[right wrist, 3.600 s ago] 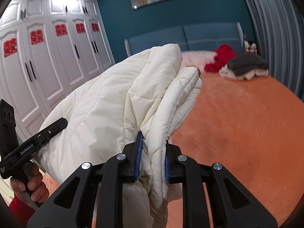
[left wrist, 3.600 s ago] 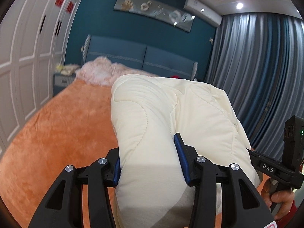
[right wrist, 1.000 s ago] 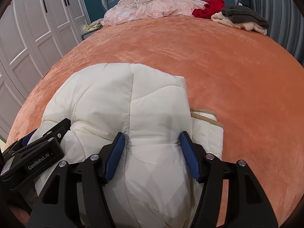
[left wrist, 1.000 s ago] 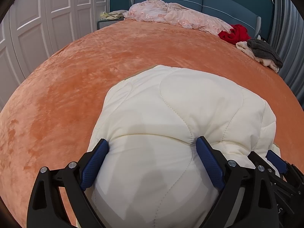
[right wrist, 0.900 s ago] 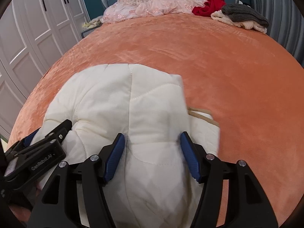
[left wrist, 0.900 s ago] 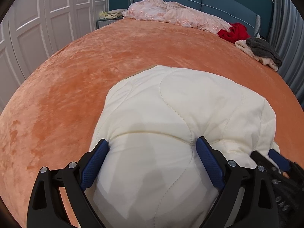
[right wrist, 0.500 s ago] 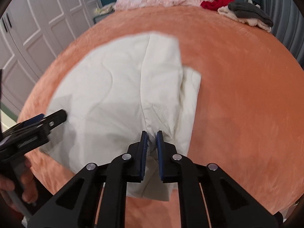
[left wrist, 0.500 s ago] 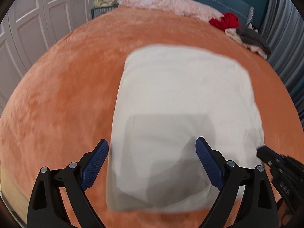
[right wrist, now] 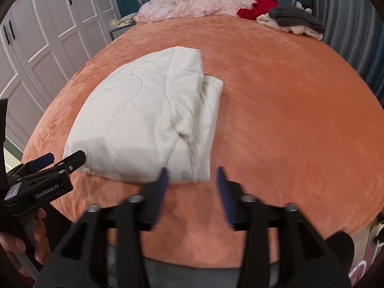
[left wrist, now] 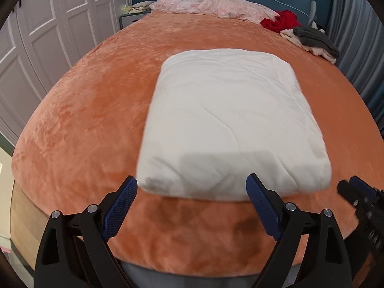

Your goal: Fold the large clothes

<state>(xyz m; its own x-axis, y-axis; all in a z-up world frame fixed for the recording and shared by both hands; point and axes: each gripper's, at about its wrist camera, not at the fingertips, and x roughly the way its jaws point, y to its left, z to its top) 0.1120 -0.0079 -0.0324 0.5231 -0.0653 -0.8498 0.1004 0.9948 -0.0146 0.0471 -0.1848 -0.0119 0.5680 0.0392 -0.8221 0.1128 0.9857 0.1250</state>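
Observation:
A cream quilted jacket (left wrist: 230,120) lies folded into a thick rectangle on the orange bed cover (left wrist: 91,110). In the right wrist view the jacket (right wrist: 148,122) shows a folded flap along its right side. My left gripper (left wrist: 192,187) is open and empty, just short of the jacket's near edge. My right gripper (right wrist: 192,175) is open and empty, blurred, just short of the jacket's near right corner. The left gripper also shows in the right wrist view (right wrist: 57,160), and the right gripper's tip in the left wrist view (left wrist: 352,187).
A pink crumpled blanket (left wrist: 211,6) lies by the blue headboard. A red garment (left wrist: 280,20) and a grey and cream pile (left wrist: 312,39) lie at the far right. White wardrobe doors (left wrist: 48,31) stand left, grey curtains (right wrist: 348,19) right. The bed's near edge (left wrist: 192,264) is below the grippers.
Both grippers have let go of the jacket and drawn back toward the bed's near edge. The right gripper, shut half a second ago, is open now. The jacket lies flat.

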